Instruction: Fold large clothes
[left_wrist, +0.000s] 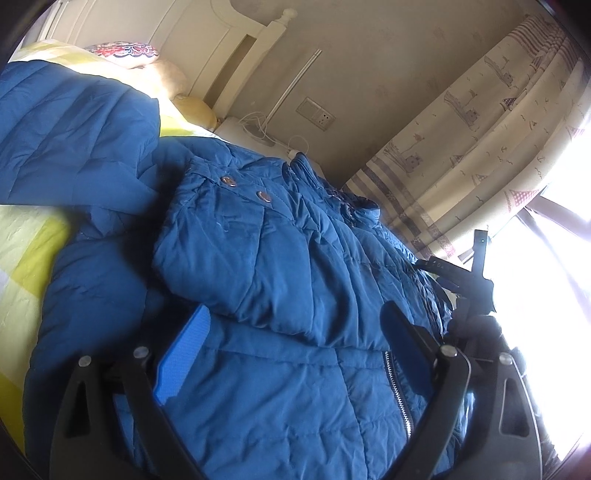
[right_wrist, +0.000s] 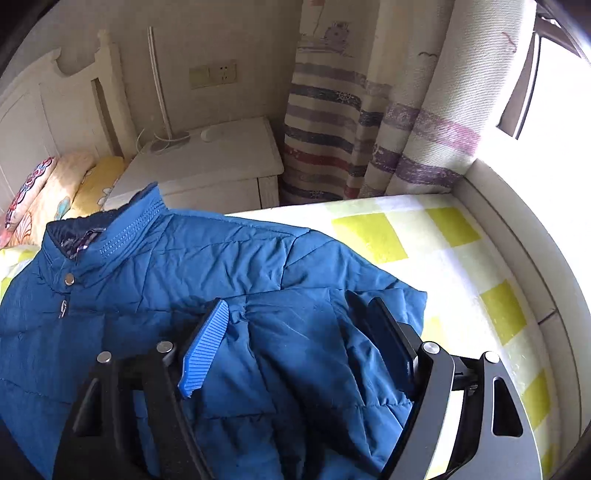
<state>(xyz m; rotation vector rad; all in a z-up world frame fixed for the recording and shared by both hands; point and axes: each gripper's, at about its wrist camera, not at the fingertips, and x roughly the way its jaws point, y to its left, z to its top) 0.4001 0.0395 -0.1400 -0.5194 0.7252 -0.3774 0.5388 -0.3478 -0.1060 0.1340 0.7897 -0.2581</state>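
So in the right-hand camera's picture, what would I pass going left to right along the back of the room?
White wooden headboard → thin white desk lamp → beige wall socket plate → striped cream curtain → bright window.

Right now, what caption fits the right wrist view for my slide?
Open right hand-held gripper straddling a folded sleeve of the blue puffer jacket on the checked bedsheet.

Nightstand (right_wrist: 207, 162), striped curtain (right_wrist: 325, 122), pillows (right_wrist: 55, 192)
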